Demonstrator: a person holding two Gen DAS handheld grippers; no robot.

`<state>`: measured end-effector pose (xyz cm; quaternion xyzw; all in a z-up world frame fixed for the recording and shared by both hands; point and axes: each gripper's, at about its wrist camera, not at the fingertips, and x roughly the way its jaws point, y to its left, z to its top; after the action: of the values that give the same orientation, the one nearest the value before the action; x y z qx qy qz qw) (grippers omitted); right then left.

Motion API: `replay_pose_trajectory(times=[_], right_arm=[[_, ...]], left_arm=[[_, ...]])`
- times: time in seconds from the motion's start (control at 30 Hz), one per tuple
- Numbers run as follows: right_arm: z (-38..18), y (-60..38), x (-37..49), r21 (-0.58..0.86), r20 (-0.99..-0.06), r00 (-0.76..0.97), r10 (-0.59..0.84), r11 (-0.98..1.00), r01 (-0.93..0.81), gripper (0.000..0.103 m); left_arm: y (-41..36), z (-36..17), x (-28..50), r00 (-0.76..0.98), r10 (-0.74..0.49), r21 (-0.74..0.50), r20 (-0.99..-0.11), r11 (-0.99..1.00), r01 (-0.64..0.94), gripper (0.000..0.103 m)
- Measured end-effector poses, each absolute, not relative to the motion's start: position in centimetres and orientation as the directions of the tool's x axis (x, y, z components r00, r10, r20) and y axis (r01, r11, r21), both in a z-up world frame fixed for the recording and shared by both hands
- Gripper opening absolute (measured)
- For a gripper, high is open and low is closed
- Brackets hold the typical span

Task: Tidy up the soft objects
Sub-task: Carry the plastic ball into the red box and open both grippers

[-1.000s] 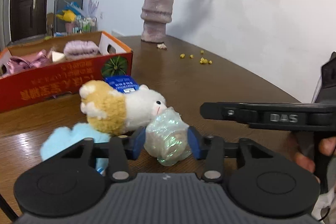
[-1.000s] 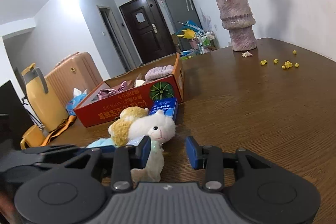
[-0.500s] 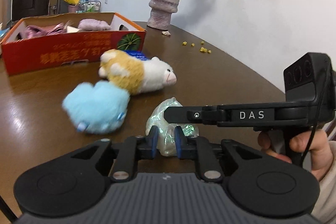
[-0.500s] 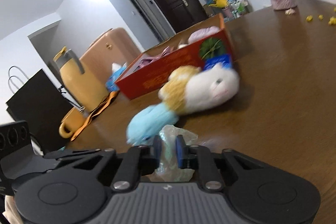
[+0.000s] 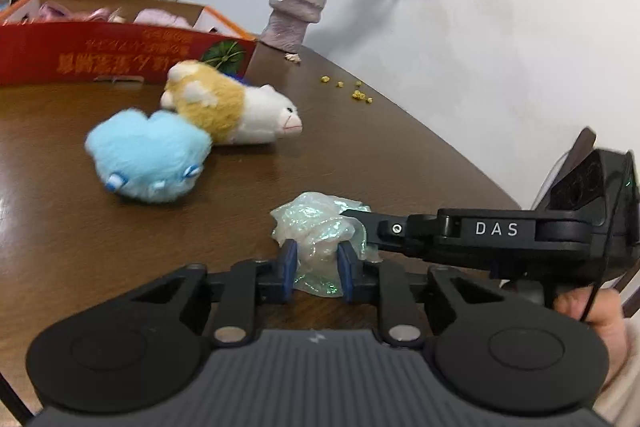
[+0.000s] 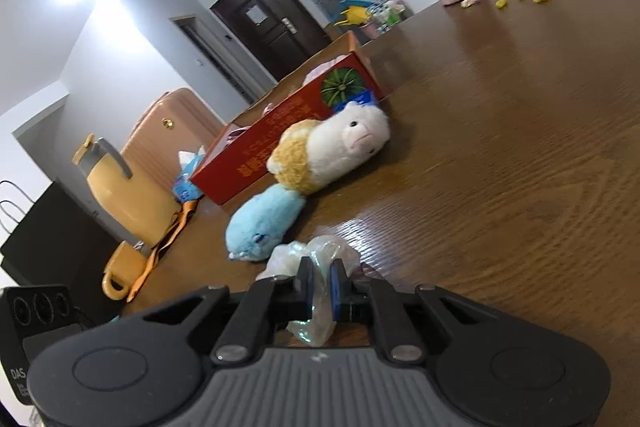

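Left wrist view, from left to right: a red cardboard box (image 5: 120, 55) with soft items inside stands at the far left of the brown wooden desk (image 5: 400, 147). In front of it lies a fluffy blue plush toy (image 5: 148, 155), touching a white and tan plush animal (image 5: 236, 107) just beyond it. Behind those stands a vase of dried flowers (image 5: 298, 11). Low in the middle, the left tongs (image 5: 316, 267) are closed on a crumpled, shiny clear plastic bag (image 5: 316, 223) resting on the desk; their jaws have just been narrowing around it. From the right, the right tongs (image 5: 360, 217) reach in level and touch the same bag, with a hand (image 5: 588, 311) on their handle.

Right wrist view: the right tongs (image 6: 320, 285) pinch a fold of the bag (image 6: 308, 259) between nearly closed jaws, having just closed on it. The blue toy (image 6: 264, 223) lies just beyond.
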<state>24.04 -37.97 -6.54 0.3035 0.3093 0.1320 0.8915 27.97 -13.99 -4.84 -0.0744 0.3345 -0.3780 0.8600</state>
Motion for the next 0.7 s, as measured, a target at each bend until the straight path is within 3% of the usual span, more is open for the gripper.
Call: replay_pose_trajectory(times=[0.23,0.47,0.57,0.7], right_arm=[[-5.0,-37.7,23.9,0.615,-0.447,0.78,0.439,0.784,-0.089,0.007],[3.1,-36.4,32.1,0.52,-0.348,0.807,0.478,0.814,-0.258,0.007],[6.0,-35.1,39.8,0.432,-0.363,0.81,0.461,0.853,-0.292,0.007],[5.4,-33.6,52.9,0.458,-0.491,0.744,0.453,0.861,-0.222,0.007]], left_arm=[[-12.6,-3.4,27.8,0.497,-0.724,-0.404,-0.478,0.684,0.608,0.014],[-11.6,5.0,36.0,0.59,-0.699,-0.314,-0.404,0.712,0.629,0.014],[-12.1,7.3,43.5,0.62,-0.651,-0.282,-0.437,0.754,0.593,0.014],[-12.7,5.4,54.7,0.59,-0.57,-0.283,-0.572,0.812,0.511,0.014]])
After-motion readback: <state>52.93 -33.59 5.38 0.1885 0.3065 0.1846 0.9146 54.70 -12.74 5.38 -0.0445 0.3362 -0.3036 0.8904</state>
